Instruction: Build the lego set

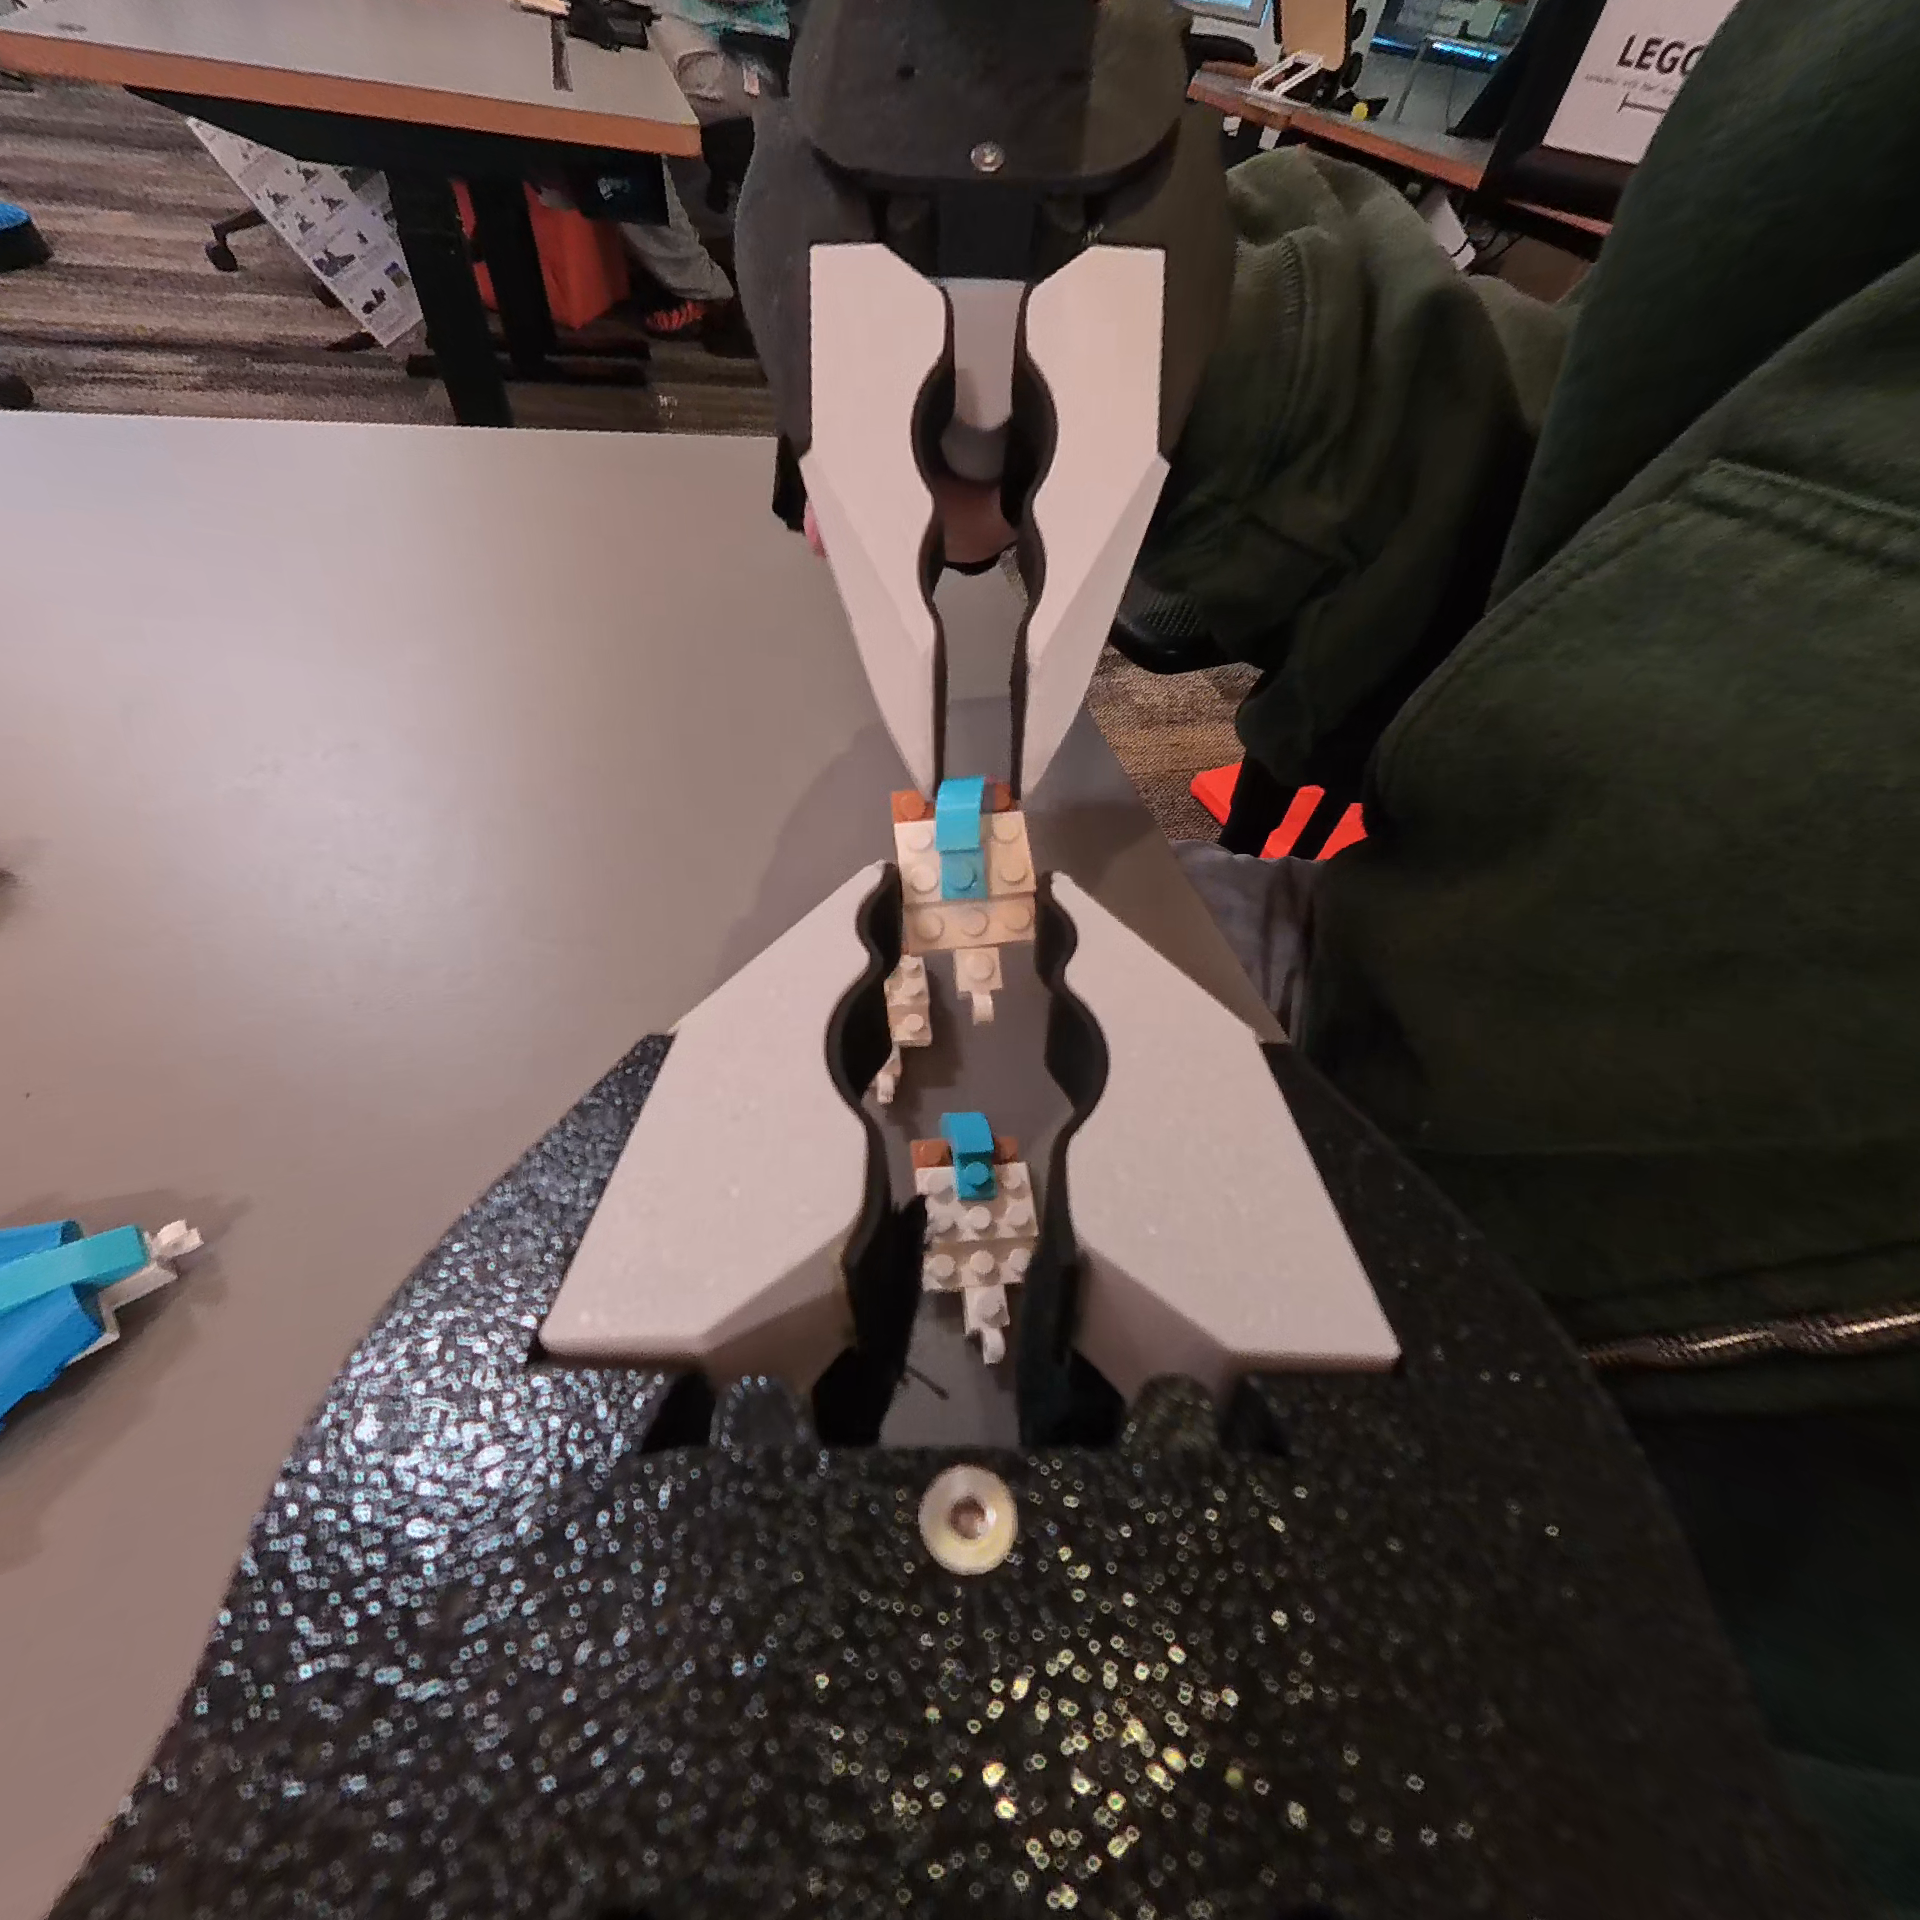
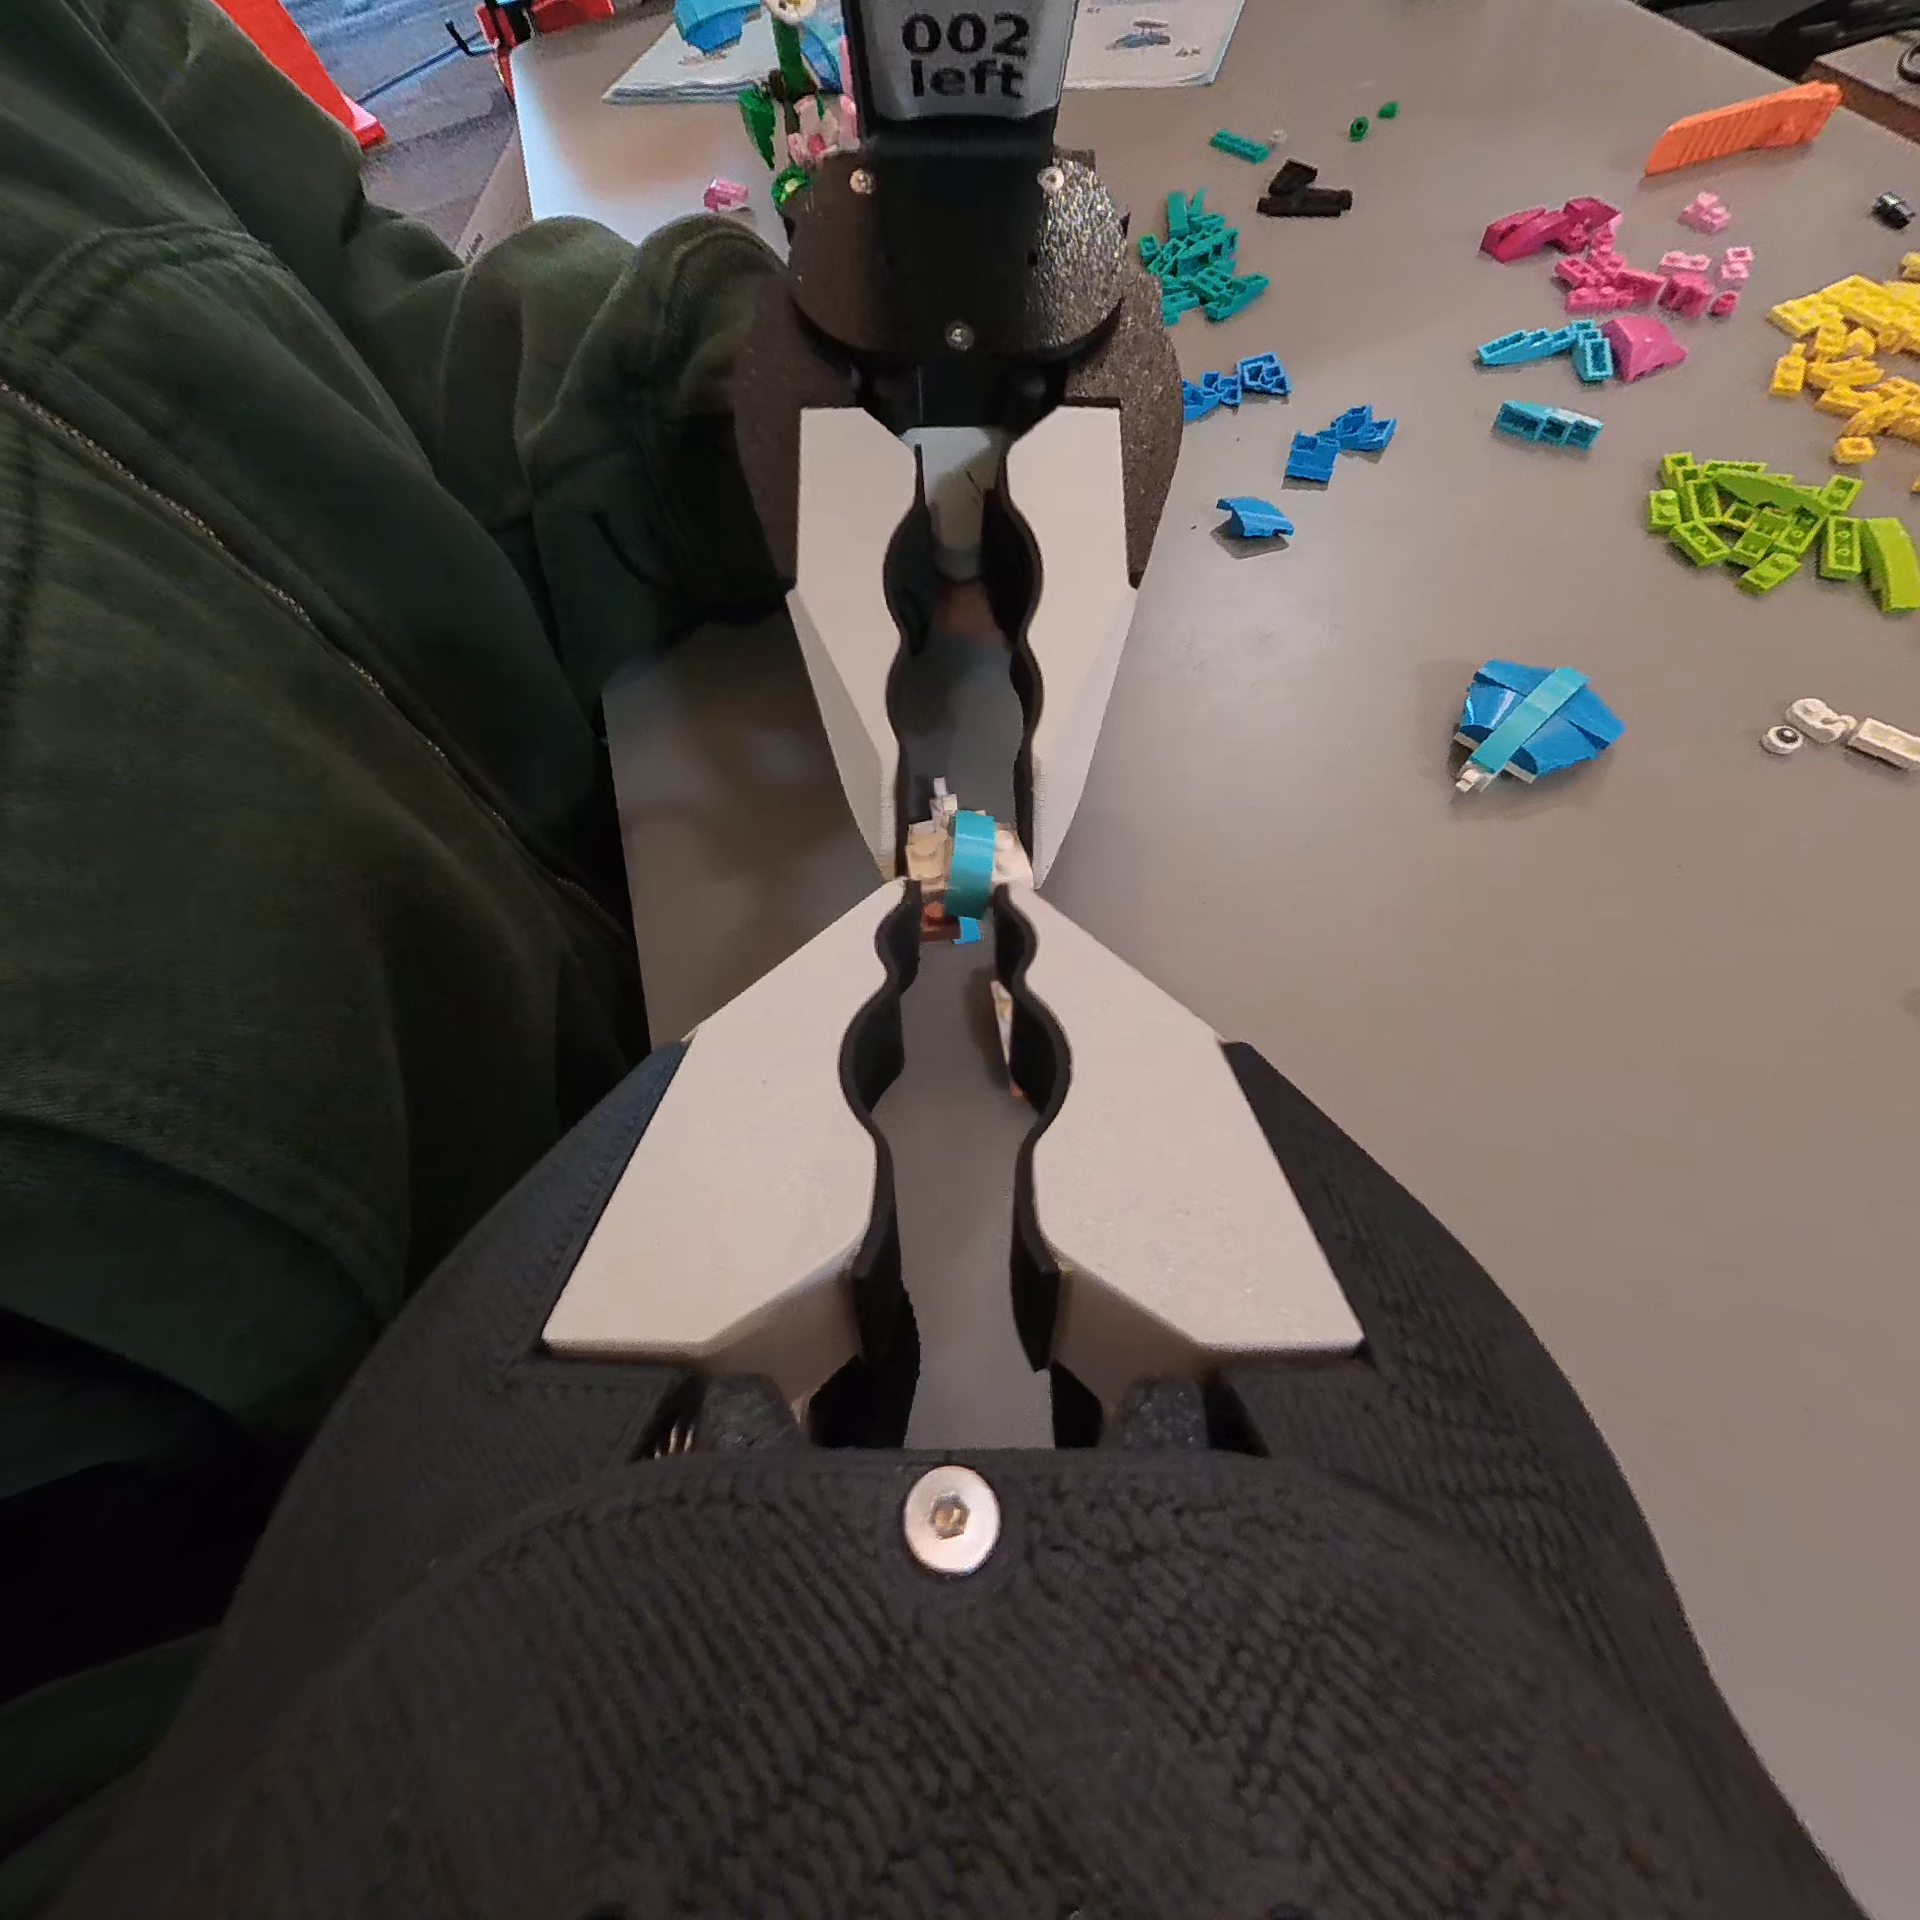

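My left gripper (image 1: 966, 883) is shut on a small brick assembly (image 1: 971, 920) of white and tan bricks with brown studs. It holds the assembly above the grey table (image 1: 312, 727). A turquoise curved piece (image 1: 961, 821) sits on the assembly's far end. My right gripper (image 1: 977, 784) faces the left one tip to tip. Its pads stand on either side of the turquoise piece (image 2: 971, 857) with a little room, so I count it as open. In the right wrist view, the right gripper (image 2: 954, 904) is low and the left gripper (image 2: 961, 852) is above it, with the assembly (image 2: 923, 854) between.
A blue winged brick assembly (image 2: 1538, 727) lies on the table, also seen in the left wrist view (image 1: 62, 1299). Piles of loose bricks lie at the right: green (image 2: 1766, 530), yellow (image 2: 1849, 353), pink (image 2: 1621, 260), teal (image 2: 1195, 260). A person's dark green sleeve (image 2: 208, 623) fills the left side. My left and right fingertips are right by each other.
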`<state>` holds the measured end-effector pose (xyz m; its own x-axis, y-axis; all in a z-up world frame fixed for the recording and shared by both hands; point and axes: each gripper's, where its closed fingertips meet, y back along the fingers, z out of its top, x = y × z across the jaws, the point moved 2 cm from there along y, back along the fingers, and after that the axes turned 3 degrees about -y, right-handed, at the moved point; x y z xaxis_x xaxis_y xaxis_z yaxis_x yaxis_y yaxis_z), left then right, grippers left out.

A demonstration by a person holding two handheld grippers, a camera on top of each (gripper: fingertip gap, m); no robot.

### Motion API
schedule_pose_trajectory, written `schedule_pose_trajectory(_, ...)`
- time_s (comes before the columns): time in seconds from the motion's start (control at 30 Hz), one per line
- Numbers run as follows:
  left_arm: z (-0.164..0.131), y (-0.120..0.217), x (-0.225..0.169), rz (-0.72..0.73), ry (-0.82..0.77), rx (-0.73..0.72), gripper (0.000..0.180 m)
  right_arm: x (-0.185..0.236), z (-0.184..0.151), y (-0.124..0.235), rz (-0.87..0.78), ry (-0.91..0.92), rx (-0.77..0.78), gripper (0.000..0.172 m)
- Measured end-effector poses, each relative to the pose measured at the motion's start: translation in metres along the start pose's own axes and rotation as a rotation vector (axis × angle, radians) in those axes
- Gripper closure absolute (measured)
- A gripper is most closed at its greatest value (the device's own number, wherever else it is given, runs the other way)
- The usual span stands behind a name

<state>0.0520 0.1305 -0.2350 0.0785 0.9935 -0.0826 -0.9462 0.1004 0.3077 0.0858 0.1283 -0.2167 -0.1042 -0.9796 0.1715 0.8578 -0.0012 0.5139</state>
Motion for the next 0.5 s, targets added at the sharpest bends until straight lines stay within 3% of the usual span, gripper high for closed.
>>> schedule_pose_trajectory(0.17,-0.004,-0.001,0.004,0.019,0.029,0.026,0.157,-0.007,0.005,0.003,-0.102,0.049,-0.022,0.127)
schedule_pose_trajectory(0.3,-0.008,0.000,0.008,0.019,0.089,0.035,0.157,-0.006,0.007,-0.005,-0.269,0.335,0.047,0.111)
schedule_pose_trajectory(0.5,-0.012,-0.001,0.011,0.014,0.165,0.050,0.157,-0.002,-0.003,-0.024,-0.388,0.718,0.282,0.116)
